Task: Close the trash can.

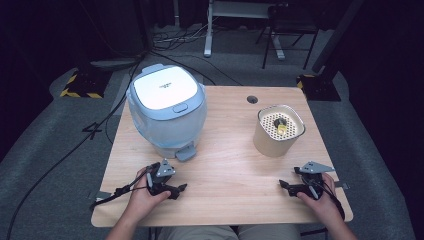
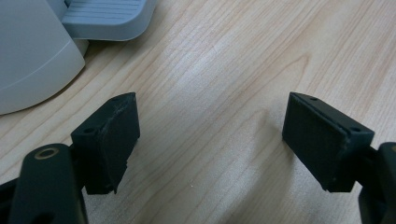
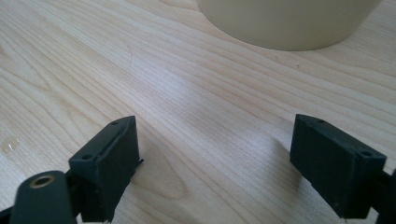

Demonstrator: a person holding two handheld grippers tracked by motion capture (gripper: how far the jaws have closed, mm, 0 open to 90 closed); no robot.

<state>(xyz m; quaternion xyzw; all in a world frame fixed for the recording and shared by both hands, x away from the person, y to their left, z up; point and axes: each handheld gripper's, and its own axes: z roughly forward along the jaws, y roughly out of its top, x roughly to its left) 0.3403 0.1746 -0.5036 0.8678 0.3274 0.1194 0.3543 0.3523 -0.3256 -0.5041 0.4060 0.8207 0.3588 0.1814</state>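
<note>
A pale blue and white lidded bin with a foot pedal stands at the table's far left; its body and pedal fill the top left of the left gripper view. A cream cylindrical container with a perforated insert and a small yellow piece inside stands at the right; its base appears in the right gripper view. My left gripper rests low near the front left, open and holding nothing. My right gripper sits near the front right, open and holding nothing.
The wooden table has a cable hole at its far edge. Bare wood lies between the two grippers. Black cables run across the grey floor at the left, and chair and desk legs stand beyond the table.
</note>
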